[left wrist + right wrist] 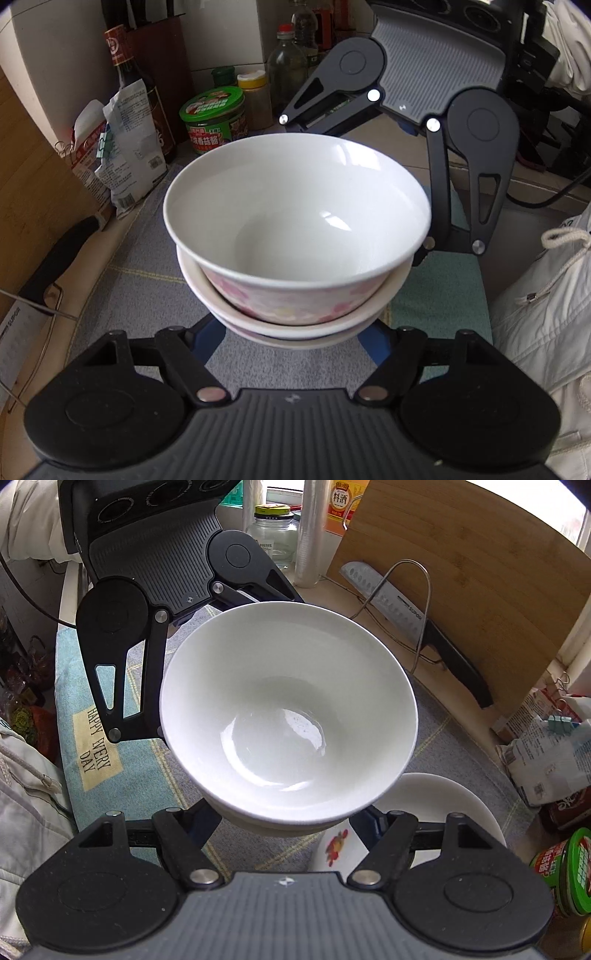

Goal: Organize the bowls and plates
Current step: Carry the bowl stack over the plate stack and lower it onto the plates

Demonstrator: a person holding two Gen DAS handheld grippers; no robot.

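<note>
Left wrist: left gripper (295,334) clamps the near side of the bowl stack (295,236), which is above the grey mat (147,280). Right wrist: right gripper (291,821) clamps the stack's opposite side; a plate (443,797) lies on the mat beneath.

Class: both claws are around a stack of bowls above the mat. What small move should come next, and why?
Probably carry the stack of bowls level, both claws together. The left claw and right claw grip opposite sides, and the white plate lies just beneath, so tilting risks a slip.
</note>
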